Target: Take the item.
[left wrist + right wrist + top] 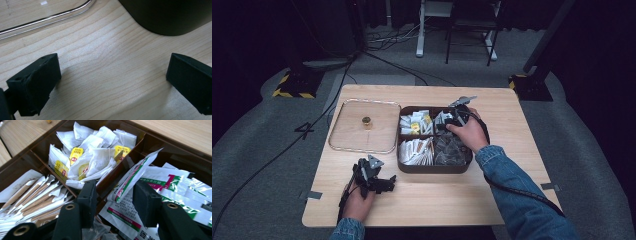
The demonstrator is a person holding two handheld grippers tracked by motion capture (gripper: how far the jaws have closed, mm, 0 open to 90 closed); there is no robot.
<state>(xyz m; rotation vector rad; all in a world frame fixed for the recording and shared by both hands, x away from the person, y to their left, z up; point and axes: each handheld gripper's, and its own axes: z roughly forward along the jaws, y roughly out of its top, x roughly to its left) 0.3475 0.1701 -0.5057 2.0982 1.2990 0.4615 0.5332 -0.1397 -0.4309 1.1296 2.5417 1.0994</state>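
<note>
Our right gripper (115, 195) is inside the dark brown, four-compartment plastic organiser box (432, 168), its two black jaws partly spread on either side of an upright white sachet with a green and red stripe (130, 178). The jaws flank the sachet but we cannot tell that they touch it yet, so we judge this to be the grasping step: picking one sachet out of the far right compartment. That sachet leans against the divider, on top of other flat white and green sachets (175, 185) in the same compartment. Across the divider lie the white paper tea bags with yellow tags (90, 157), and nearer to us the long white and tan stick packets (32, 197).

Next, we need to close the jaws squarely on the sachet's upper edge and lift straight up, so the neighbours stay down.

Our left gripper (112, 82) rests wide open on the pale wooden table (105, 57), just beside the box and near the clear lid with a small brass knob (366, 121).
</note>
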